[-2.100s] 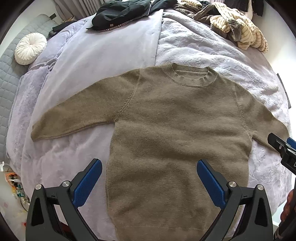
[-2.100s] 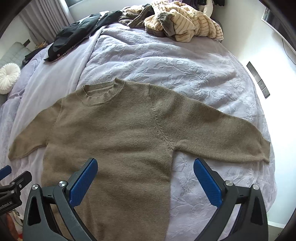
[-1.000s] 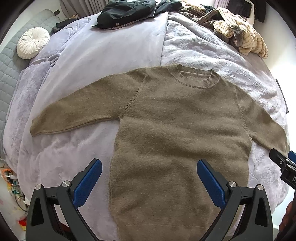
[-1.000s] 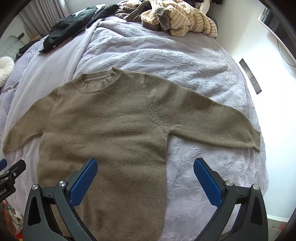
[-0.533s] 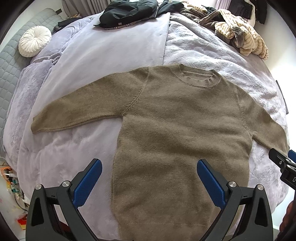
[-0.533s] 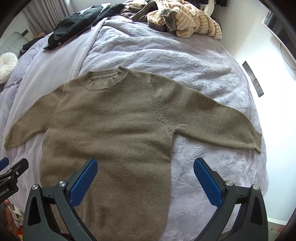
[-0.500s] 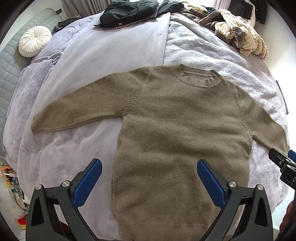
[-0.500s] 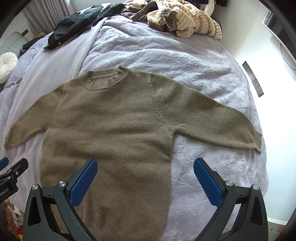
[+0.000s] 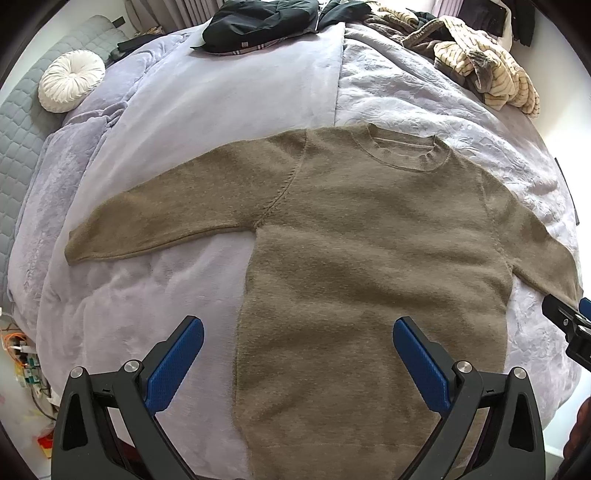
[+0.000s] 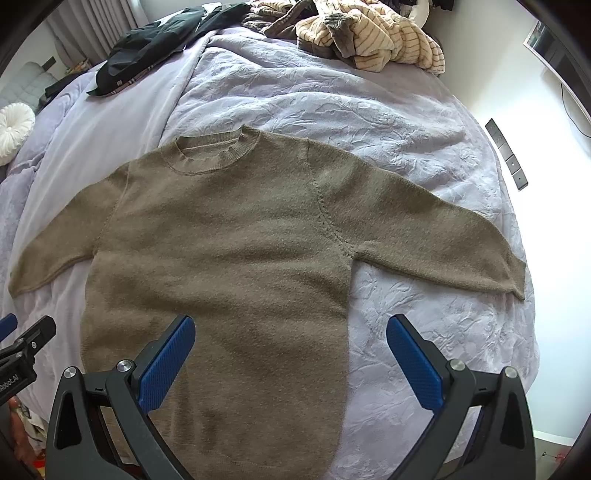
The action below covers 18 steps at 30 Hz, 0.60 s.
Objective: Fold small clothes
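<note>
An olive-brown knit sweater (image 9: 362, 251) lies flat, face up, on the lilac bed, neck away from me and both sleeves spread out. It also shows in the right wrist view (image 10: 229, 251). My left gripper (image 9: 297, 332) is open and empty, held above the sweater's lower left part, near the hem. My right gripper (image 10: 290, 330) is open and empty above the lower right side seam. Each gripper's tip shows at the edge of the other's view.
The bed (image 9: 229, 96) has a lilac cover. A black garment (image 9: 258, 18) and a pile of striped beige clothes (image 9: 487, 70) lie at the far end. A round white cushion (image 9: 70, 85) sits far left. A white wall (image 10: 546, 147) borders the right side.
Both grippers have drifted slightly over the sweater, so it sits a little differently in each view. The sweater itself has not moved and both grippers stay open.
</note>
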### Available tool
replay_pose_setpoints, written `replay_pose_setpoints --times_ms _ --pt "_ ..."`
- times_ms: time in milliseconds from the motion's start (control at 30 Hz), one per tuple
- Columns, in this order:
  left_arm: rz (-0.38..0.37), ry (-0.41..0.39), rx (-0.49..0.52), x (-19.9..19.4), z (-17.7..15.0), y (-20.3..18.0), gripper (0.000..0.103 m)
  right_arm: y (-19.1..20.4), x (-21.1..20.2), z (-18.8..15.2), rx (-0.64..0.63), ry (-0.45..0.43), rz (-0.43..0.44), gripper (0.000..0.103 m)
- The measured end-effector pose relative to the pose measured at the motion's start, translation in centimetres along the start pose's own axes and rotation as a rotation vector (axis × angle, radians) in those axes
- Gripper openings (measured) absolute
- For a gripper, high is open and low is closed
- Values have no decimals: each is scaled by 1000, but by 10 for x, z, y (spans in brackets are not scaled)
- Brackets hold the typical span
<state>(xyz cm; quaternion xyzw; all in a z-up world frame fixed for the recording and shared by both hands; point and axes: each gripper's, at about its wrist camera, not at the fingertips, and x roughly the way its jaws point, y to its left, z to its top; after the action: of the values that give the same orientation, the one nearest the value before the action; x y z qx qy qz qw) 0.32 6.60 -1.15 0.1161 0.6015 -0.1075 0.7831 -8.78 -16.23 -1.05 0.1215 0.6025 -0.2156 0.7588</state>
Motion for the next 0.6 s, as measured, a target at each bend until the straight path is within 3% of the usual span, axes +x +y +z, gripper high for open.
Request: replay_pose_setpoints --times_ms 600 --pt "4 23 -19 21 0 28 103 8 12 6 26 9 -2 103"
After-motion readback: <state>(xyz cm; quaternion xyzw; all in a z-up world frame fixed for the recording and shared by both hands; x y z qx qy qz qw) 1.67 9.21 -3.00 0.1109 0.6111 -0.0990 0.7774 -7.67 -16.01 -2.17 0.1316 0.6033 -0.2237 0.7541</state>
